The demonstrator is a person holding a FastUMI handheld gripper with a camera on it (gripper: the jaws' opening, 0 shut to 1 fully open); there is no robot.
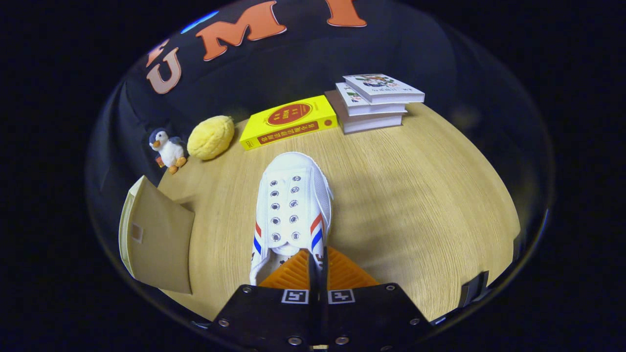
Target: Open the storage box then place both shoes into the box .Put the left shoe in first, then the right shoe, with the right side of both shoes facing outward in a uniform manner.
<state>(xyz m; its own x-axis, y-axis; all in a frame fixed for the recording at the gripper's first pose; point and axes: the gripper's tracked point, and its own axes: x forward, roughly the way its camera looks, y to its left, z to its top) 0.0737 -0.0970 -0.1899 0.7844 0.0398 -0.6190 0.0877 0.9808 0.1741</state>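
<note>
My claw (313, 266) is pinched on the collar of one white shoe (292, 205), toe pointing away over the wooden table (415, 195). To its left I see one storage box (156, 239) at the table's edge. Beyond lie one penguin toy (167, 149), one yellow plush (211, 137), one yellow book (288, 121) and three stacked books (374, 101). Open tabletop stretches to the right.

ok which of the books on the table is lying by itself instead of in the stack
The yellow book, flat on the table between the yellow plush and the stack of three pale books, far beyond the fingers, which are closed on the white shoe.
</note>
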